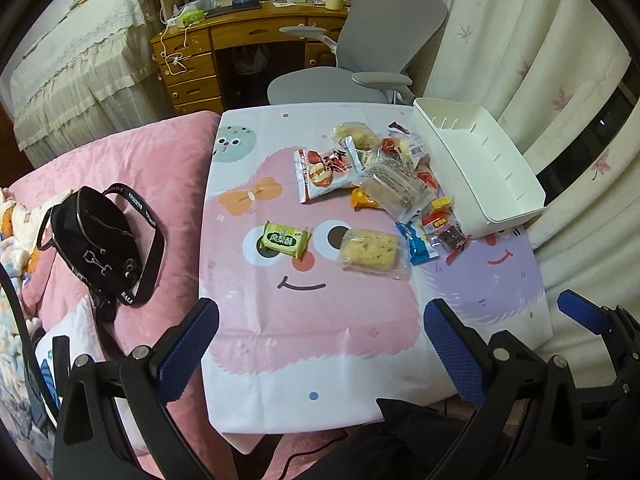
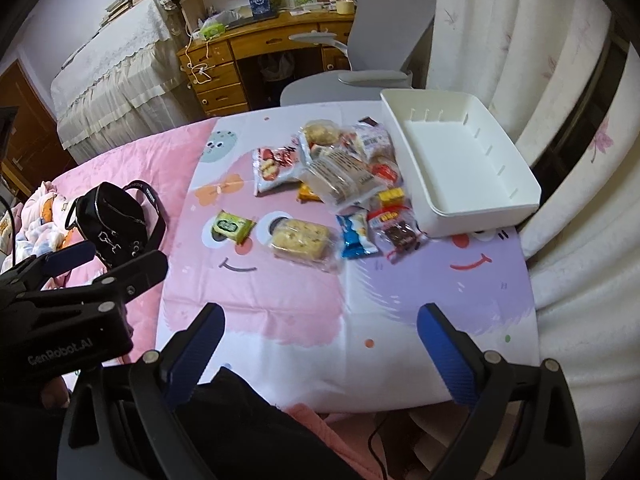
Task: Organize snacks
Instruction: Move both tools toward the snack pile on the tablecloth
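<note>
Left wrist view shows the left tool [image 1: 320, 344] spread wide and empty above the cartoon-printed cloth [image 1: 320, 340], the crinkly wrapped snacks [image 1: 376, 176] heaped beside the empty white plastic bin [image 1: 480, 160], while right wrist view shows the right tool [image 2: 320, 344] likewise released, seemingly poised to begin sorting.

Pink bed [image 1: 168, 160] under cartoon mat [image 1: 320, 320]; on it, snack packets [image 1: 372, 176], white bin [image 1: 480, 160], black bag [image 1: 100, 240].
</note>
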`<state>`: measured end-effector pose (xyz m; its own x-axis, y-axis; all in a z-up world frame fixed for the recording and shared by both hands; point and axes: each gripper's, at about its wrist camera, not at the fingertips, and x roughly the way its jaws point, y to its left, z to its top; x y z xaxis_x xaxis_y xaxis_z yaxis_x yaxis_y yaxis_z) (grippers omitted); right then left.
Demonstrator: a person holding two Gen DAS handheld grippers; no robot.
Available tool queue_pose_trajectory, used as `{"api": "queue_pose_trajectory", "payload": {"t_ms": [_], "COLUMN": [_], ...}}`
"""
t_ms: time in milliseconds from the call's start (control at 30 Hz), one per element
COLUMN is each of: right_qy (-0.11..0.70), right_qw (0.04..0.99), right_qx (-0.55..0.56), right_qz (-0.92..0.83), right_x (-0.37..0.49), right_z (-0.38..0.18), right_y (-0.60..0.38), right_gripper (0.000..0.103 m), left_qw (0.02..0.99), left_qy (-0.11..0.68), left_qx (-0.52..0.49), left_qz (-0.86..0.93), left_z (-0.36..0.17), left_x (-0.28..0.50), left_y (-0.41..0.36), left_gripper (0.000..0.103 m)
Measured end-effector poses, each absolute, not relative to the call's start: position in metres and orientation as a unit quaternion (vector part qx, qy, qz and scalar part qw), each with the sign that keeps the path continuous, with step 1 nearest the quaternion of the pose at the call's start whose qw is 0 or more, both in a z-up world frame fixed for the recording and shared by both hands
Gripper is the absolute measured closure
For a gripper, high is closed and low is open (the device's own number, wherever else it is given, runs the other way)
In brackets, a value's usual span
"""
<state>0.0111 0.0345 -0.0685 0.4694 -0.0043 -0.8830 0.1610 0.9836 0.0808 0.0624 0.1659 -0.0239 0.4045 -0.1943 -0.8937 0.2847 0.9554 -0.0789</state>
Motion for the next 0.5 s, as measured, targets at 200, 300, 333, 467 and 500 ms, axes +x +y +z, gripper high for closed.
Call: {"api": "queue_pose_trajectory", "payload": {"t_ms": [200, 300, 333, 467, 500], "right_qy": [0.504, 0.494, 0.492, 0.488, 0.486], "right_qw": [0.86, 0.866, 0.867, 0.871, 0.872], "right_qx": [0.078, 0.072, 0.071, 0.061, 0.06], "right_qz": [-0.031, -0.023, -0.021, -0.019, -0.016], "right_x": [0.022, 0.029, 0.031, 0.043, 0.045], "right_z": [-0.071, -0.073, -0.074, -0.082, -0.084], "right_y": [0.056, 0.06, 0.061, 0.064, 0.064], "right_gripper": [0.006, 0.006, 0.006, 0.006, 0.006], "left_qw": [0.83, 0.829, 0.828, 0.825, 0.824], "left_qy": [0.538, 0.54, 0.542, 0.549, 0.551], "left_qx": [0.03, 0.034, 0.034, 0.036, 0.038], "left_qz": [-0.145, -0.141, -0.139, -0.128, -0.126], "left_z": [-0.035, -0.042, -0.045, -0.056, -0.059], "left_x": [0.078, 0.089, 0.092, 0.112, 0.117], "left_y": [0.181, 0.184, 0.185, 0.187, 0.188], "left_gripper": [0.004, 0.004, 0.004, 0.004, 0.004]}}
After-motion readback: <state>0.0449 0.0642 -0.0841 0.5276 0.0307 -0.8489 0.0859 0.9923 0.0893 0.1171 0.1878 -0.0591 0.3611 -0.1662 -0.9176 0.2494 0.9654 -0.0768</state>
